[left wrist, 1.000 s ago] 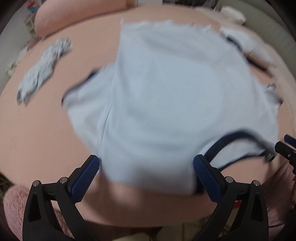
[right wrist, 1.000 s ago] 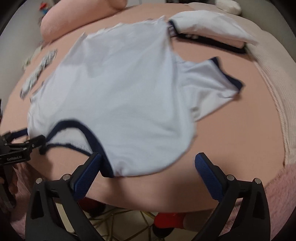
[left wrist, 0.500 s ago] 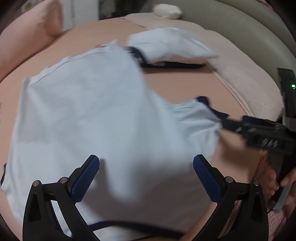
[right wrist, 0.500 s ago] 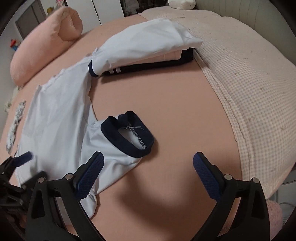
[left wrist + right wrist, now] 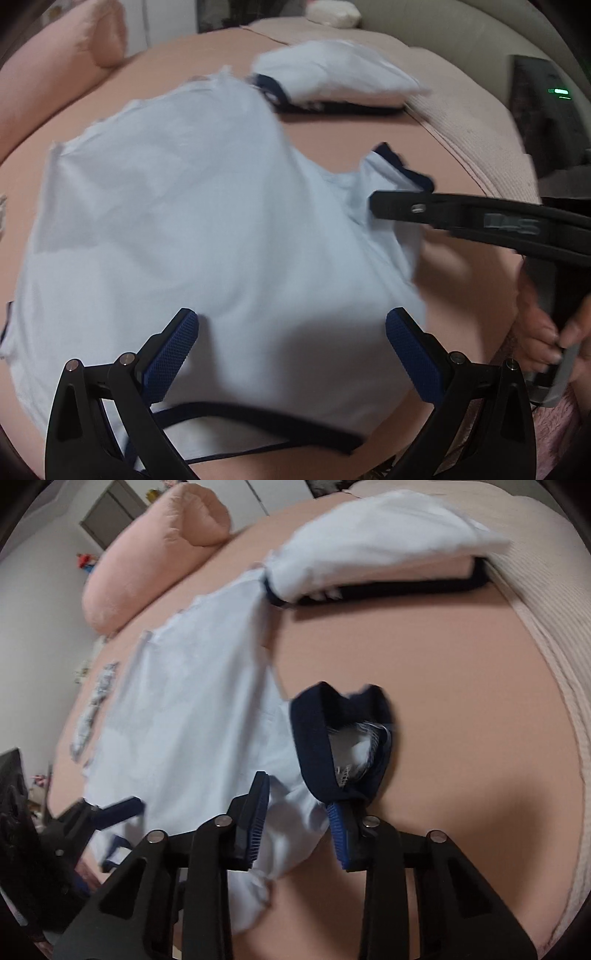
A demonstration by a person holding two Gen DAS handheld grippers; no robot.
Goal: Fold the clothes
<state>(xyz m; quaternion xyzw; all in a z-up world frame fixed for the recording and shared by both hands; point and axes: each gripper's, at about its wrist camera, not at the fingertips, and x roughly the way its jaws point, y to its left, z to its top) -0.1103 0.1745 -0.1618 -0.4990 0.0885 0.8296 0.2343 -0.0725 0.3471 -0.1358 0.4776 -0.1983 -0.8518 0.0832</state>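
Observation:
A pale blue T-shirt (image 5: 207,229) with navy trim lies spread on the pink bed; it also shows in the right wrist view (image 5: 192,716). My left gripper (image 5: 291,354) is open and hovers over the shirt near its navy collar (image 5: 258,415). My right gripper (image 5: 299,812) has its jaws narrowed around the shirt's sleeve, beside the navy cuff (image 5: 343,738); the cloth sits between the pads but the pads still stand apart. The right gripper also shows in the left wrist view (image 5: 376,206), at the sleeve.
A folded white and navy garment (image 5: 373,554) lies at the far side of the bed (image 5: 461,701). A pink bolster pillow (image 5: 155,550) lies at the back left. A small patterned cloth (image 5: 94,705) lies far left. A checked blanket (image 5: 546,602) covers the right edge.
My right gripper has moved forward onto the sleeve and narrowed its jaws around it. My left gripper has swung right over the shirt and stays open.

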